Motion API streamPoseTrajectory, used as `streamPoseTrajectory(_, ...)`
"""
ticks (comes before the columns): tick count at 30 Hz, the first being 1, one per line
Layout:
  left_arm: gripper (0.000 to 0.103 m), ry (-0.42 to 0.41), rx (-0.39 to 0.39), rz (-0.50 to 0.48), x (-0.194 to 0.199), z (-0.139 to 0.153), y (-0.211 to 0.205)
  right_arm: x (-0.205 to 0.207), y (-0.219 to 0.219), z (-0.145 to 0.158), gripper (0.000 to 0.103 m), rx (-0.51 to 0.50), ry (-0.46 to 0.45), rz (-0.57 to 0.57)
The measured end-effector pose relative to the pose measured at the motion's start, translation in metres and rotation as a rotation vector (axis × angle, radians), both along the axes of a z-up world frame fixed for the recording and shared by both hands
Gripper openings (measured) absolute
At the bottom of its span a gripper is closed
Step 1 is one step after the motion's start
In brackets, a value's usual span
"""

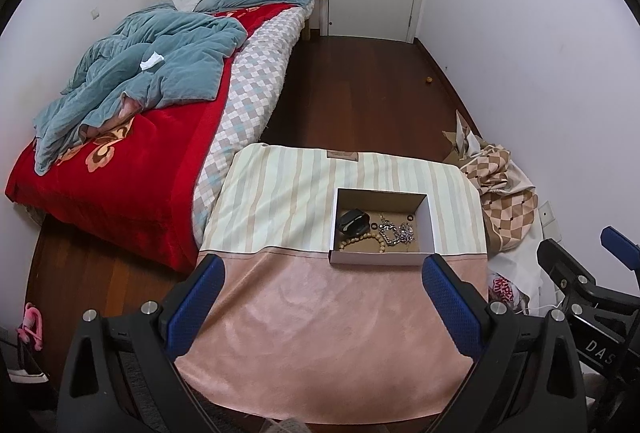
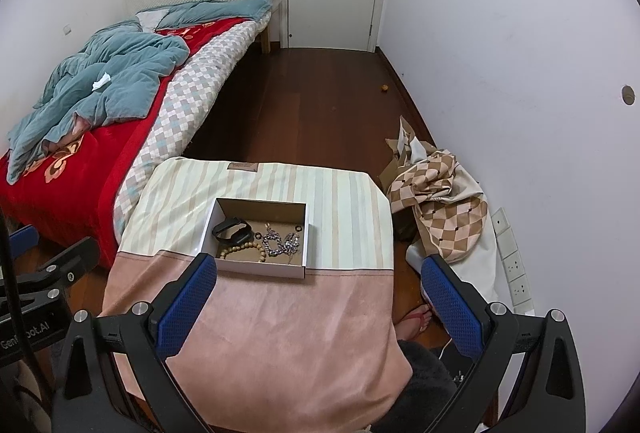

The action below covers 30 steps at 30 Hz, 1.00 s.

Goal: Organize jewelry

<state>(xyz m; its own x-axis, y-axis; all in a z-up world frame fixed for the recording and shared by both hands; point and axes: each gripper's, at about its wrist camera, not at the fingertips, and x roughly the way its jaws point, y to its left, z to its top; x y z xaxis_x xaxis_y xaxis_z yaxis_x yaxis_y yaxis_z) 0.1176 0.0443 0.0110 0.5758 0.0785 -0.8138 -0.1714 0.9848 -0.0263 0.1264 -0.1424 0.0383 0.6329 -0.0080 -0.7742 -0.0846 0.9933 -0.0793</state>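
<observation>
1. The left gripper [image 1: 323, 307] hangs above the near, pink part of the cloth [image 1: 320, 333] that covers the bench, its jaws spread wide with nothing between them.
2. The right gripper [image 2: 318, 307] hangs over the same pink part, further to the right; its jaws are also wide apart and hold nothing.
3. A shallow open box [image 1: 382, 258] stands on the striped part of the cloth, its near wall right at the seam where the stripes meet the pink.
4. In the left wrist view the box lies ahead of the gripper and towards its right finger; in the right wrist view the box [image 2: 256, 269] lies ahead and towards the left finger.
5. Inside the box a black wristband [image 2: 232, 229] lies at the back left.
6. A bracelet of pale wooden beads [image 2: 244, 251] lies at the front left, just beside the wristband.
7. A tangle of silver chain [image 2: 282, 245] lies in the middle to the right, near the beads.
8. Two small dark rings [image 2: 297, 229] lie on the box floor, one by the wristband and one near the right wall.
9. A bed [image 1: 120, 161] with a red blanket and a crumpled blue quilt [image 1: 152, 61] stands to the left of the bench.
10. A checked cloth [image 2: 440, 201] lies heaped on the floor to the right, against the wall.
</observation>
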Motion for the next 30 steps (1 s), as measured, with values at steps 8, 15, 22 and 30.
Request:
streamPoseTrajectory(8, 0.101, 0.001, 0.000, -0.005, -0.0044, -0.0018, 0.0028, -0.0005, 0.0002, -0.0001, 0.103, 0.002, 0.000, 0.000)
streamPoseTrajectory(15, 0.101, 0.004, 0.002, -0.010, -0.0043, -0.0013, 0.0015, -0.0019, 0.0004, -0.0001, 0.103, 0.001, 0.001, 0.002)
streamPoseTrajectory(22, 0.101, 0.005, 0.011, -0.019, -0.0033, -0.0003, -0.0011, -0.0043, -0.0011, -0.0009, 0.103, -0.003, 0.005, -0.001)
streamPoseTrajectory(30, 0.101, 0.006, 0.011, -0.018, -0.0031, -0.0005, -0.0020, -0.0042, -0.0023, -0.0010, 0.103, -0.002, 0.008, -0.003)
